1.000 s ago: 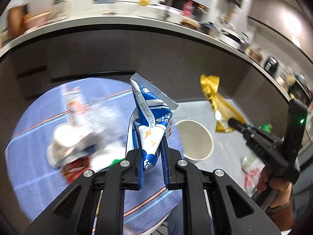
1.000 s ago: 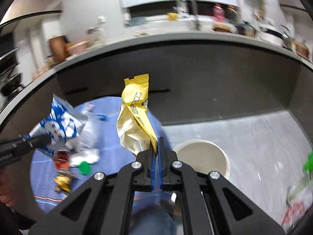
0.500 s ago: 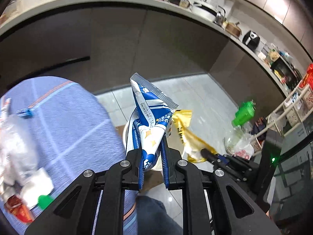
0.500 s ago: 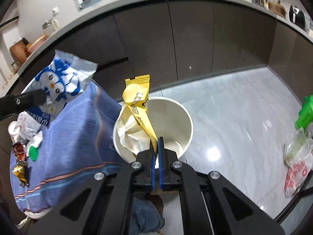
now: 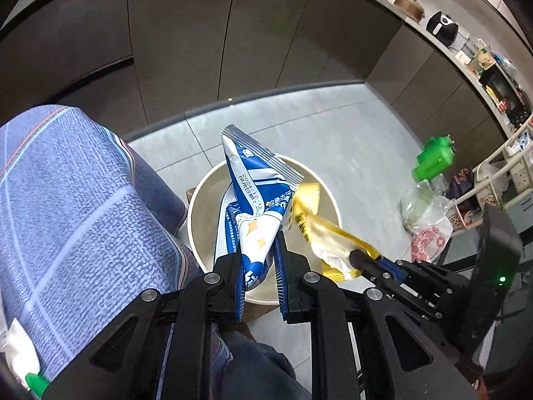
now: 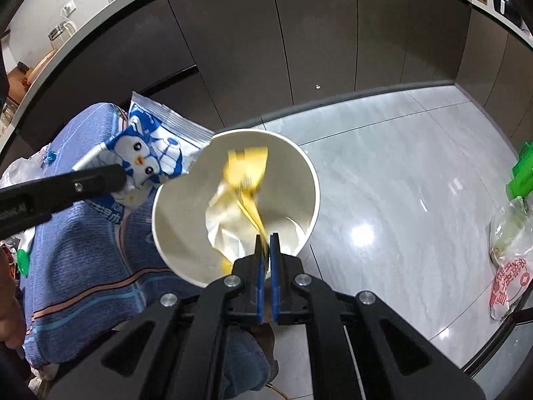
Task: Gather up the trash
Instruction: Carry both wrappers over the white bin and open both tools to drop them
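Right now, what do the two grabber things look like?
Both are matte black plastic. The left gripper has two flat fingers lined with ribbed blue pads, joined by angular black link arms with round silver screws. The right gripper is built the same way; from the left camera its black handle shows a small green light.

- We see a blue and white wrapper [image 5: 253, 213] with silver edges; in the right view its face bears a penguin print.
- We see a yellow wrapper [image 6: 245, 180], silvery white inside.
- The bin [image 6: 309, 180] is cream white.
- The cloth [image 5: 76, 200] is blue, crossed by pale and brown stripes.
- The grippers' frames are black, their pads [image 6: 273, 266] blue.
- The floor [image 6: 399, 173] is grey marbled tile; the cabinets [image 5: 186, 33] are dark grey-brown.
- A green cap [image 5: 433, 161] tops a clear bottle.
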A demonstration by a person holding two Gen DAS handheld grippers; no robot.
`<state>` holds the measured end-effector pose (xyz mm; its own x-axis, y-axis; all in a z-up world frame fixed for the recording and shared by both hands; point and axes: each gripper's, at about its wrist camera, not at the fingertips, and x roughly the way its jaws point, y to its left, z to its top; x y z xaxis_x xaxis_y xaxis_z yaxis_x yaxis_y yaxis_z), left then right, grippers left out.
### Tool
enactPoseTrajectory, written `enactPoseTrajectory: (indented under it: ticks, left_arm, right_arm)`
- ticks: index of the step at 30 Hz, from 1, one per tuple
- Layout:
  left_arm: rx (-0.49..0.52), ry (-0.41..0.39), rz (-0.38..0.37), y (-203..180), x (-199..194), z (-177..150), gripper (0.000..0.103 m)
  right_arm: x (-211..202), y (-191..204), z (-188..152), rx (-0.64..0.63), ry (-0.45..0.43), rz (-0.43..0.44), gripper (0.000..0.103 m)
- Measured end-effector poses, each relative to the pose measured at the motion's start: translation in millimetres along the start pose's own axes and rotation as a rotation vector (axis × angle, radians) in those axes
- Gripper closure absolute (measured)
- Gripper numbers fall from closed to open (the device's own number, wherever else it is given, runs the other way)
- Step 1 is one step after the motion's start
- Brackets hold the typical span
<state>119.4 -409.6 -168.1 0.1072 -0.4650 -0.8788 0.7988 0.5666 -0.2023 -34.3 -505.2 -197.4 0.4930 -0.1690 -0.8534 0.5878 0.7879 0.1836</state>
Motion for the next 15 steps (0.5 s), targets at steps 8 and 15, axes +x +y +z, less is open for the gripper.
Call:
enactPoseTrajectory:
  ticks: [8,15]
  left_arm:
    - [0.025,0.006,0.033,-8.5,17.2,-0.3,0.075]
    - [0.015,-0.013,0.051,0.6,13.5,0.0,0.054]
  right_arm:
    - [9.8,-0.6,1.5,-0.003,0.015,-0.007,0.095]
    - [9.0,1.6,1.6,-0.014,0.000,-0.021,0.071]
